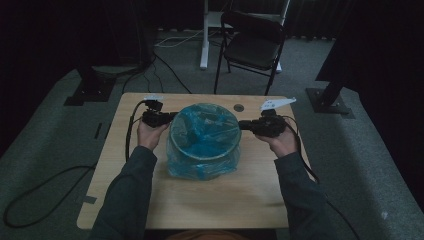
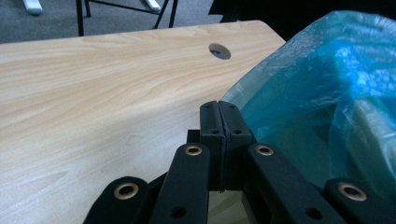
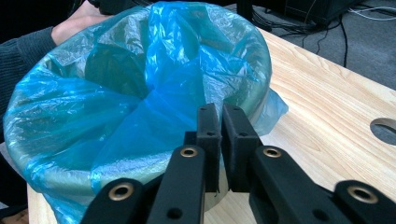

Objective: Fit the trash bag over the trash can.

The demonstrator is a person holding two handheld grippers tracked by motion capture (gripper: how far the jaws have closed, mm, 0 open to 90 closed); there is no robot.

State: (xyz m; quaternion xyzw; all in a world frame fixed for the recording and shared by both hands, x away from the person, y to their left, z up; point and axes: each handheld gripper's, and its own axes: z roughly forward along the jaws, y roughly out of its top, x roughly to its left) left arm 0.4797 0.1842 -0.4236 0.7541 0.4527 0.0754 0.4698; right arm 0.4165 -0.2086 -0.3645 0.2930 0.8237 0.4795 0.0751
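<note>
At the middle of the bench [image 1: 210, 200] stands a round bin [image 1: 202, 142] with a blue plastic bag [image 3: 140, 93] as its liner. The mouth of the bag is folded outward over the rim, and its loose skirt hangs down the outer wall, so the job in hand seems to be fitting the liner onto the bin. The two grippers sit on opposite sides, probably to stretch the film evenly.

The left gripper [image 2: 219, 109] is at 9 o'clock of the bin. Its jaws are pressed together, and the edge of the bag lies right beside them; if a thin fold of film is caught between them, I cannot tell. The right gripper [image 3: 219, 114] is at 3 o'clock, at the rim. Its jaws are almost together, with a narrow slit between them, and I cannot see clearly that they pinch the film.

Inside the bin I see the crumpled blue film, which sinks to the centre, and nothing else in it. A round cable hole [image 2: 219, 50] is in the bench at about 1 o'clock of the bin.
</note>
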